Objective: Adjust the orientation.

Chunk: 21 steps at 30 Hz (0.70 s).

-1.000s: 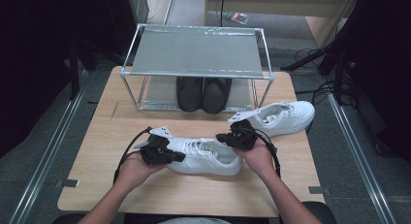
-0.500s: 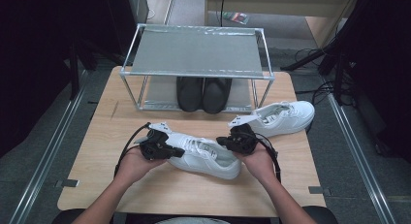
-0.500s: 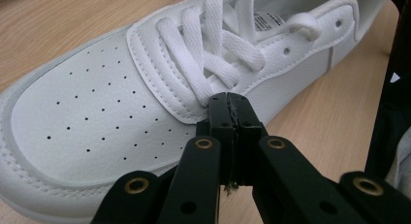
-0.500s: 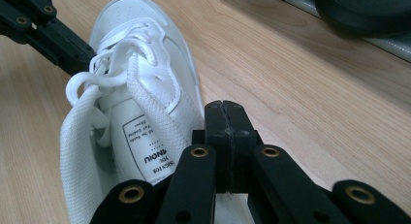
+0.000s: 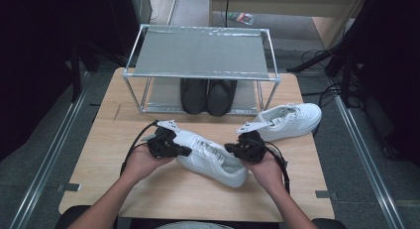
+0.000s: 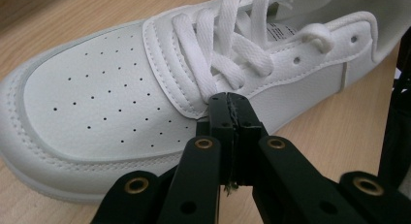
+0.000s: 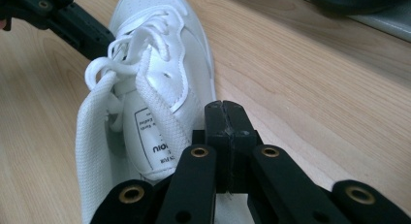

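White sneaker [image 7: 160,83] tongue label [image 7: 148,136]: print blurred, unreadable.

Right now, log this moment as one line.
left claw: shut, at laces | right claw: shut, at heel | white leather sneaker: on table

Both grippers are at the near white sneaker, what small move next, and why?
Probably open the left gripper and take the sneaker's side by the laces: both it and the right gripper are shut on nothing, merely flanking the shoe, so it cannot yet be lifted toward the rack.
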Tool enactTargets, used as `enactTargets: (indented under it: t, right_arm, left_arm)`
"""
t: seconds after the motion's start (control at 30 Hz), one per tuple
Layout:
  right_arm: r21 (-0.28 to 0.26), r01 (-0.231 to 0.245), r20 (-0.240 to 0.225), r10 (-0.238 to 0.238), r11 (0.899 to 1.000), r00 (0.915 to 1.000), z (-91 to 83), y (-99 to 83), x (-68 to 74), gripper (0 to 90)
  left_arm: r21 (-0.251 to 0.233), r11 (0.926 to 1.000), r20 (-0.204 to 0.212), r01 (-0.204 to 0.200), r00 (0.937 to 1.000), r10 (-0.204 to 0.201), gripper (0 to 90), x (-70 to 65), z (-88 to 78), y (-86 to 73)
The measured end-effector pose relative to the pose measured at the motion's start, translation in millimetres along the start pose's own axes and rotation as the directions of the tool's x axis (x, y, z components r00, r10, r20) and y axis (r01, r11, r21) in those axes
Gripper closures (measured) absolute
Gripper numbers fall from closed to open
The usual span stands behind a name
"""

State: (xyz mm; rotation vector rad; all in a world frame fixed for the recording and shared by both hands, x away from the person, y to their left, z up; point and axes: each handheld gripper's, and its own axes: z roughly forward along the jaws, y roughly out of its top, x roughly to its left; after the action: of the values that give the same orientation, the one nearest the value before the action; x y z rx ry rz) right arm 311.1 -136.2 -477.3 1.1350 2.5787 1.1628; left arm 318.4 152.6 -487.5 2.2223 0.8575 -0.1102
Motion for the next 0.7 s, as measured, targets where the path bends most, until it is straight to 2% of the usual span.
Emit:
enactTargets:
  t: [0.1,0.2,0.3,0.5,0.7]
  right_arm:
    - [0.006,0.069,0.017,-0.069,0.998,0.9975,-6.2,5.4,-3.2,90.0]
    - [-0.003,0.018,-0.054,-0.018,1.0,0.9984,-8.7,4.5,-13.9,90.0]
    - [-0.013,-0.018,-0.076,0.017,1.0,0.9969,-10.5,-2.1,-14.8,90.0]
    - [-0.024,-0.039,-0.086,0.037,0.999,0.9956,-14.2,-11.8,-5.1,90.0]
    - [-0.027,-0.026,-0.081,0.024,0.999,0.9964,-14.0,-15.0,4.9,90.0]
  left_arm:
    - [-0.009,0.9999,0.006,0.01,0.9999,-0.01,90.0,2.8,2.6,2.9]
    - [-0.011,0.9999,0.005,0.011,0.9999,-0.011,90.0,5.4,4.4,6.0]
    - [-0.022,0.9997,-0.003,0.005,1.0,-0.005,90.0,7.7,5.9,8.2]
    - [-0.019,0.9998,-0.015,-0.001,0.9999,0.001,90.0,10.4,7.5,13.2]
    - [-0.035,0.9992,-0.018,0.017,0.9997,-0.018,90.0,16.9,8.8,16.8]
